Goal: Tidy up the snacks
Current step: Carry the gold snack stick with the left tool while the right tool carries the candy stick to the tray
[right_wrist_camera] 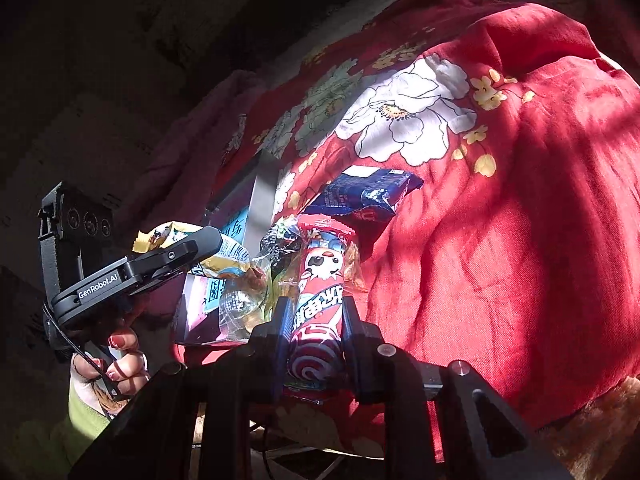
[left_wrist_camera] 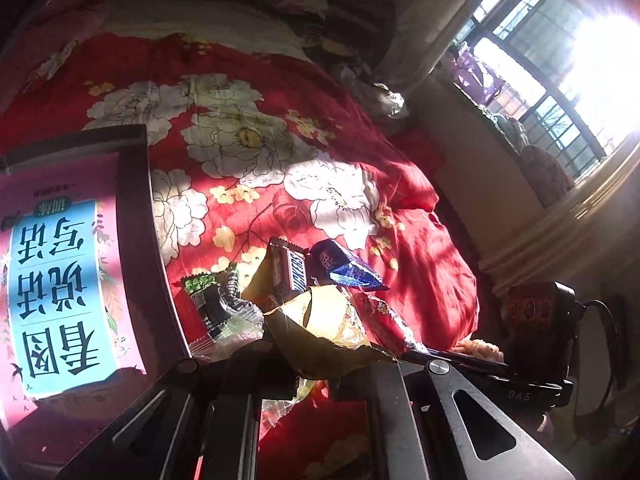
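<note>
My left gripper (left_wrist_camera: 324, 368) is shut on the edge of a crumpled yellow snack bag (left_wrist_camera: 320, 320). From the right wrist view, that left gripper (right_wrist_camera: 210, 242) pinches the same yellow bag (right_wrist_camera: 224, 258). My right gripper (right_wrist_camera: 316, 320) is shut on a red tube-shaped packet (right_wrist_camera: 320, 276) with a cartoon face. This red packet (left_wrist_camera: 386, 318) shows beside the yellow bag, with the right gripper (left_wrist_camera: 448, 358) on it. A Snickers bar (left_wrist_camera: 290, 270), a blue packet (left_wrist_camera: 348, 268) and a green-and-black packet (left_wrist_camera: 216, 300) lie in a pile on the red floral quilt (left_wrist_camera: 248, 140).
A dark-framed tray (left_wrist_camera: 136, 216) holding a pink book (left_wrist_camera: 56, 292) with blue label sits left of the pile. A hand (right_wrist_camera: 124, 360) with red nails grips the left tool. A bright window (left_wrist_camera: 560, 80) and a sill stand to the right. The quilt (right_wrist_camera: 500, 200) slopes away.
</note>
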Tool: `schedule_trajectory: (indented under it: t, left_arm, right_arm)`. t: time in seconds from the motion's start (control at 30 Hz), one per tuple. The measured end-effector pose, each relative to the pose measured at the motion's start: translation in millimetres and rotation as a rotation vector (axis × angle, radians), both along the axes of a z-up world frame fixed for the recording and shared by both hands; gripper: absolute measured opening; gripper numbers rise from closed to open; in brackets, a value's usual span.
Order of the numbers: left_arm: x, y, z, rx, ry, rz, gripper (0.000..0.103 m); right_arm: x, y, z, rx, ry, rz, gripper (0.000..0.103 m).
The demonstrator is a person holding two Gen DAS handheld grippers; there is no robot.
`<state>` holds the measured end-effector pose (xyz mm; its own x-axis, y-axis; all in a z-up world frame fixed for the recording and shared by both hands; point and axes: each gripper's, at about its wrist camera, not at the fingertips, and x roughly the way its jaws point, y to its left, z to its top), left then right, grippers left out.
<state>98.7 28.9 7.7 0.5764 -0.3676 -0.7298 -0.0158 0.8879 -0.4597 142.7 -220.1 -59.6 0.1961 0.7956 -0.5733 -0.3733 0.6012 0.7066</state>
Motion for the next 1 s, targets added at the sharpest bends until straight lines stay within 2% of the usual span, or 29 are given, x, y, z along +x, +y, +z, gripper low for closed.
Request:
schedule_trajectory:
  t: [0.1, 0.43, 1.0]
  left_arm:
    - [-5.1, 6.7, 6.3, -0.003, -0.014, 0.014, 0.009]
    - [-33.8, 43.4, 21.6, -0.009, -0.046, 0.095, 0.009]
    - [-81.4, 105.5, 24.3, -0.002, -0.052, 0.243, 0.009]
  right_arm:
    - [-3.6, -0.9, 5.9, 0.076, 0.019, 0.004, 0.025]
    - [-14.7, 28.9, 31.1, 0.104, -0.045, 0.060, 0.025]
    - [-34.4, 100.8, 47.7, 0.012, -0.143, 0.179, 0.025]
